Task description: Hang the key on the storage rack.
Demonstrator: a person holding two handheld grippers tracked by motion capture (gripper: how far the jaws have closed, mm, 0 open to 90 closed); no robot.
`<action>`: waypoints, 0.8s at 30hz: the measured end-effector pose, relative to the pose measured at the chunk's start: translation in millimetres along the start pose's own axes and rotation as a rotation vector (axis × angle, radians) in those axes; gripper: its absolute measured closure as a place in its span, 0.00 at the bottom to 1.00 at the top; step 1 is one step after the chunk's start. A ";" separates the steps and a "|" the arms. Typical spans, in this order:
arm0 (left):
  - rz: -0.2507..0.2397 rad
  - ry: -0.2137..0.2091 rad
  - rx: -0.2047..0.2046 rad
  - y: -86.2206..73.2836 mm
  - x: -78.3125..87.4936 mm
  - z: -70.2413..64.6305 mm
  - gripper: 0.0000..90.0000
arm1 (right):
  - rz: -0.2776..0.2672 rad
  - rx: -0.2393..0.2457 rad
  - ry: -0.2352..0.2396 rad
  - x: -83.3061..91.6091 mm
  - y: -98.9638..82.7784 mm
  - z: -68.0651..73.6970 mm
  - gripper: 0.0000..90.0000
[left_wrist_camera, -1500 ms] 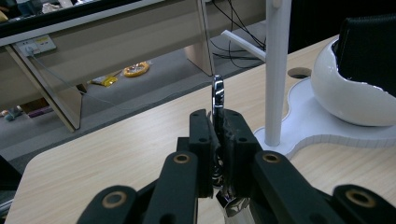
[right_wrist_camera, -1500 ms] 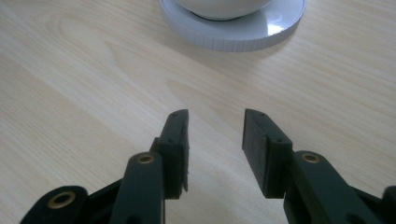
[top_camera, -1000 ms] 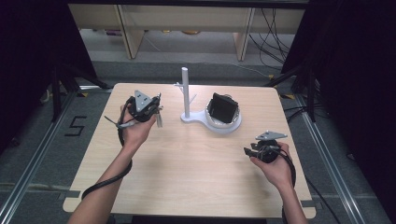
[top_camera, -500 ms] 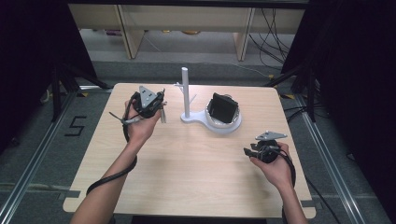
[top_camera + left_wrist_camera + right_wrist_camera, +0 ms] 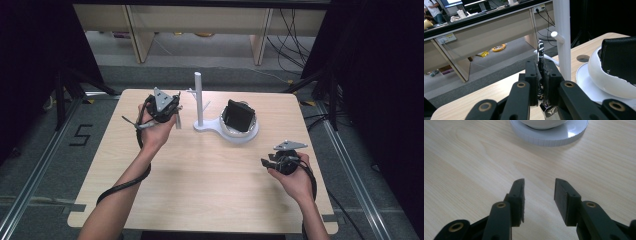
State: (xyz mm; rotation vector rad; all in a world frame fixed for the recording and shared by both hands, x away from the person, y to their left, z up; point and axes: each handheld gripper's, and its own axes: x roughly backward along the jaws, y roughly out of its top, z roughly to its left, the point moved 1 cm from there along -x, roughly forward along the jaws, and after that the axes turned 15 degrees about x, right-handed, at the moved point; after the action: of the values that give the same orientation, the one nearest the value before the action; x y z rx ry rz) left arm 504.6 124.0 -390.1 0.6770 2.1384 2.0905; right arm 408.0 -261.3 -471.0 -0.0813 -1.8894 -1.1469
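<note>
My left gripper (image 5: 175,111) is held up over the table's far left, just left of the white peg stand (image 5: 198,97). It is shut on a thin shiny metal piece (image 5: 540,51), maybe a key, which sticks up between the pads (image 5: 535,72) with a ring below. In the left gripper view one peg (image 5: 557,36) of the stand's post (image 5: 562,37) is close behind the metal tip. My right gripper (image 5: 265,162) rests low at the near right, open, nothing between its fingers (image 5: 517,195).
The stand's round white base carries a white bowl (image 5: 244,134) with a black object (image 5: 238,116) in it, also seen as the bowl (image 5: 609,82) close on the right. The base rim (image 5: 549,140) lies ahead of my right gripper. Bare wood (image 5: 210,175) spans the middle.
My left gripper has shifted a little to the right and away from the person, closer to the stand, still holding the metal piece. The right hand has stayed still.
</note>
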 end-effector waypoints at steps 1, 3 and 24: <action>-0.001 0.001 0.001 0.3 -0.9 -0.7 0.92 | 0.000 0.000 0.000 -0.1 -0.1 -0.1 0.68; -0.002 0.002 -0.001 1.2 -2.4 -2.1 0.92 | 0.000 0.000 0.000 -0.3 -0.2 -0.2 0.68; -0.005 0.014 -0.029 7.1 -10.5 -14.6 0.92 | 0.003 -0.014 0.007 -1.0 -1.3 -0.6 0.68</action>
State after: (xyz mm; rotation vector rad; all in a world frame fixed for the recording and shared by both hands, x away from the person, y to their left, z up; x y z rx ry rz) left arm 510.7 106.4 -384.8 0.6553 2.1110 2.1258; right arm 408.4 -262.2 -472.5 -0.0874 -1.8745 -1.1569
